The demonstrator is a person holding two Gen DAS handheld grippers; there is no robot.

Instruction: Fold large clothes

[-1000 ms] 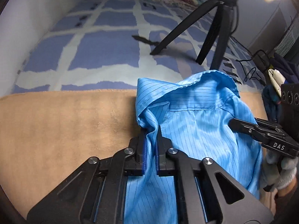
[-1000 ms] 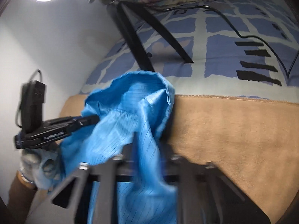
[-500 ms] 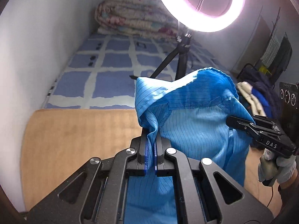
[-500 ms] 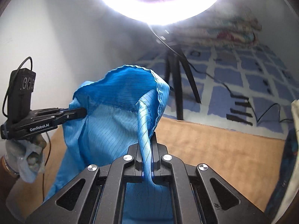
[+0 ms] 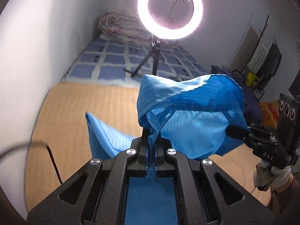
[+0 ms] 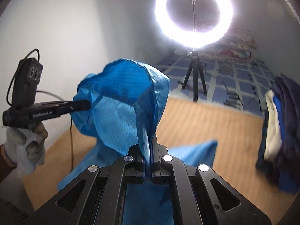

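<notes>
Both grippers (image 5: 151,140) (image 6: 150,146) clamping blue garment (image 5: 196,120) (airborne)

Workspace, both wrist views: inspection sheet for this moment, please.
Surface: tan blanket over a blue checked bedsheet.
Job's things: blue garment held up in the air, one part hanging toward the blanket.
Clutter: pile of clothes at the right edge.
Grippers: left gripper and right gripper, both shut on the garment.
Cables: black cable under the left gripper.
Surroundings: lit ring light on tripod, folded quilt, white wall.
</notes>
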